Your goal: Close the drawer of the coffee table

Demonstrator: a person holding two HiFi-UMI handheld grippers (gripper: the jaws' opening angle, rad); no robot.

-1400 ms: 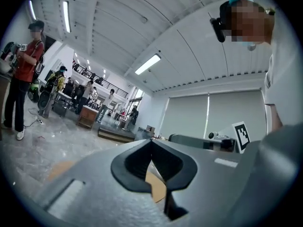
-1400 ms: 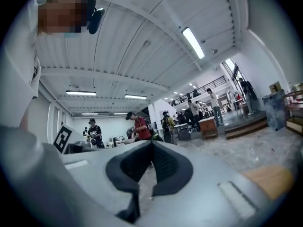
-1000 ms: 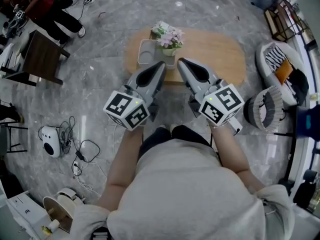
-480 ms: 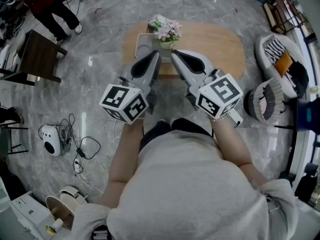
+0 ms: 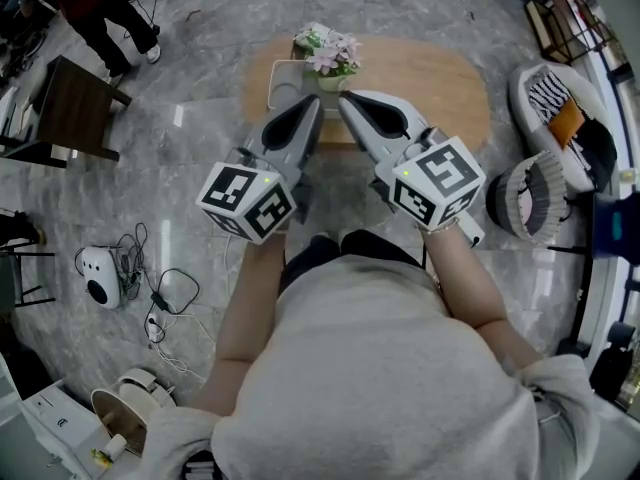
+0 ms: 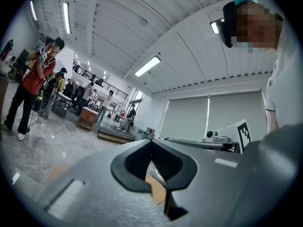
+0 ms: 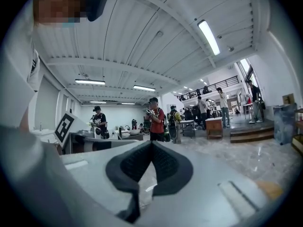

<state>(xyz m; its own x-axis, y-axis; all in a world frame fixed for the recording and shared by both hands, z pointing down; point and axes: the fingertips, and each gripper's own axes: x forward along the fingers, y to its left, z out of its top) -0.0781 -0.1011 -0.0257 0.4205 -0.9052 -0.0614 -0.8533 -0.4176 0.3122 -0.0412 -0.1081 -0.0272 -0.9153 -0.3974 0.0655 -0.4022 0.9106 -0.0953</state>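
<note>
Both hand-held grippers are closed and empty. The left hand-held gripper (image 5: 312, 106) and the right hand-held gripper (image 5: 346, 100) point over the near edge of the desk (image 5: 430, 93), just before the flower pot (image 5: 327, 60). Compared with a second ago they are at almost the same place by this edge, only slightly closer together. The drawer is hidden below them at the desk's near side, so whether it is shut cannot be told.
</note>
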